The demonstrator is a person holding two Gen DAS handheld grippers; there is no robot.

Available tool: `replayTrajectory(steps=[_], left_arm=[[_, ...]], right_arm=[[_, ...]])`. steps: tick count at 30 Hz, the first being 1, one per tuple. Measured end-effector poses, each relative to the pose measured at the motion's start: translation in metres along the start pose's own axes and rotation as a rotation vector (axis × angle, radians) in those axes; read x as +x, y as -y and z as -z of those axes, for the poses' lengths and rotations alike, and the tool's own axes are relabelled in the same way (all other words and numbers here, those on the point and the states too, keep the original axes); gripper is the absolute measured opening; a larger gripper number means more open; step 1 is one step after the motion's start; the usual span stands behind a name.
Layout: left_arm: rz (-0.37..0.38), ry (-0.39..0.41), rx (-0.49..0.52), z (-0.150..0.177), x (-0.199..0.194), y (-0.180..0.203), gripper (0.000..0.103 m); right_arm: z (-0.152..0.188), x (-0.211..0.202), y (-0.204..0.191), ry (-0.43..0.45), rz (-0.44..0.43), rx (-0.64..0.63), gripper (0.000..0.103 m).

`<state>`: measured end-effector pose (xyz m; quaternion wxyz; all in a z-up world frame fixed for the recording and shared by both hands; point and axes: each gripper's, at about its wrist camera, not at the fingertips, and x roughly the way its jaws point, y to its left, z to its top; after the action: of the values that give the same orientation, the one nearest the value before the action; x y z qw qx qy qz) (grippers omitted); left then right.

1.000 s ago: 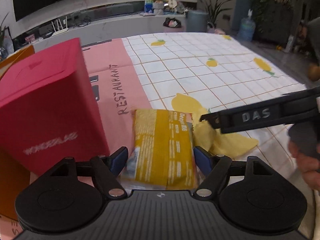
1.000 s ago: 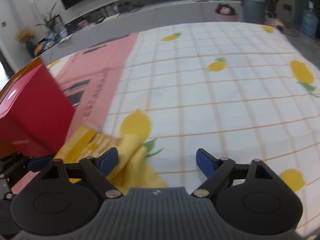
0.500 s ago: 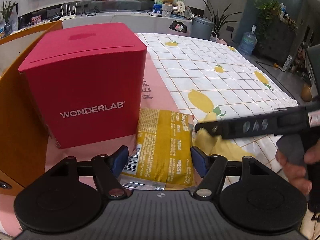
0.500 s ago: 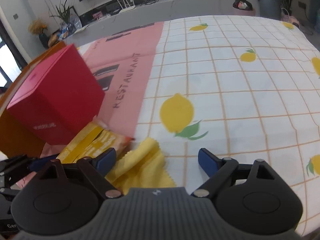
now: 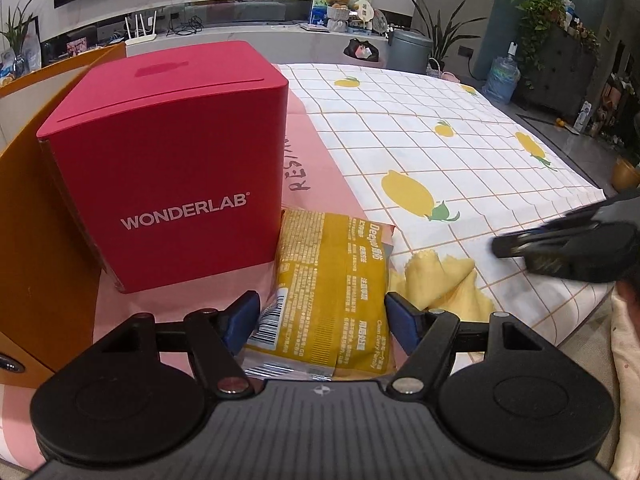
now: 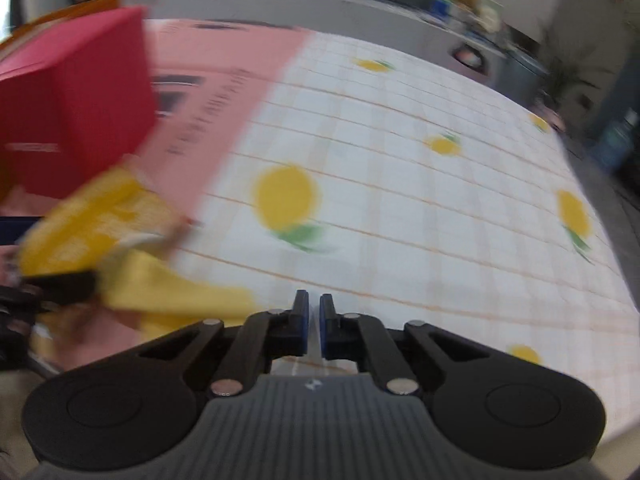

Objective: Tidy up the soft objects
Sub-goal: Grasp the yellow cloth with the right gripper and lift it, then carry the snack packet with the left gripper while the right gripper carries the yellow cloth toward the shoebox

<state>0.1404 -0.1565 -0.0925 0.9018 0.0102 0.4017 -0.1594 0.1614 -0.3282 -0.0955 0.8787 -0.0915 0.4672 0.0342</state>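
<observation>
Since a moment ago your right gripper has snapped closed, empty, right of the yellow cloth; your left gripper, jaws opening, straddles the yellow packet.

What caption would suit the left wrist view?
Left gripper straddles a yellow pack beside a red box, jaws opening.

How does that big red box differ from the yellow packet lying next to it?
The red cardboard box marked WONDERLAB stands upright as a rigid cube, while the yellow plastic packet lies flat and looks soft. The box is far taller and bulkier than the thin packet. The box stands clear of the left hand-held gripper, while the packet lies between its blue pads. Both rest on the pink part of the tablecloth, side by side.
</observation>
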Motion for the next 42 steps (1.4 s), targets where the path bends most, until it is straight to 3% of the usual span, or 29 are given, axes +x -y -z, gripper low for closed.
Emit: replayTrajectory(steps=[2,3,4,5,9,12,15,22,26,27,29,31,32,33,37,42], left_arm=[[0.0,-0.001,0.004,0.0,0.0,0.001,0.083],[0.001,-0.004,0.008,0.0,-0.001,0.001,0.083],[0.004,-0.008,0.01,-0.001,-0.001,0.0,0.083],[0.007,-0.013,0.012,-0.001,-0.001,-0.001,0.083],[0.013,-0.023,0.01,-0.002,-0.001,-0.003,0.083],[0.021,-0.033,-0.001,-0.003,0.0,-0.005,0.082],[0.026,-0.041,-0.007,-0.004,0.0,-0.006,0.082],[0.02,-0.039,0.0,-0.004,0.002,-0.005,0.084],[0.021,-0.041,-0.002,-0.003,0.002,-0.005,0.084],[0.023,-0.043,-0.004,-0.003,0.002,-0.006,0.084],[0.026,-0.046,-0.012,-0.004,0.002,-0.008,0.084],[0.026,-0.048,-0.015,-0.003,0.003,-0.008,0.085],[0.025,-0.047,-0.013,-0.003,0.003,-0.008,0.085],[0.024,-0.047,-0.012,-0.003,0.003,-0.008,0.085],[0.024,-0.049,-0.013,-0.003,0.002,-0.009,0.085],[0.014,-0.049,0.008,-0.003,0.002,-0.004,0.084]], right_arm=[[-0.001,-0.001,0.024,-0.045,-0.026,0.128,0.012],[0.0,-0.002,0.033,-0.051,-0.068,0.188,0.025],[0.0,-0.005,0.038,-0.042,-0.124,0.221,0.046],[-0.001,-0.008,0.037,-0.016,-0.174,0.22,0.052],[0.0,-0.024,0.001,0.147,-0.229,-0.061,0.054],[0.006,-0.022,-0.025,0.146,-0.269,-0.226,0.058],[0.014,-0.018,-0.039,0.179,-0.246,-0.308,0.066],[0.013,-0.014,-0.034,0.175,-0.334,-0.314,0.071],[0.014,-0.005,-0.036,0.097,-0.4,-0.285,0.072],[0.015,-0.005,-0.036,0.108,-0.416,-0.282,0.071],[0.02,-0.009,-0.04,0.135,-0.42,-0.341,0.054],[0.02,-0.012,-0.043,0.145,-0.424,-0.36,0.018],[0.019,-0.013,-0.044,0.141,-0.414,-0.366,0.009],[0.018,-0.013,-0.045,0.135,-0.404,-0.374,0.005],[0.016,-0.016,-0.042,0.091,-0.354,-0.412,0.004],[0.006,-0.008,-0.007,0.022,-0.178,-0.281,0.004]])
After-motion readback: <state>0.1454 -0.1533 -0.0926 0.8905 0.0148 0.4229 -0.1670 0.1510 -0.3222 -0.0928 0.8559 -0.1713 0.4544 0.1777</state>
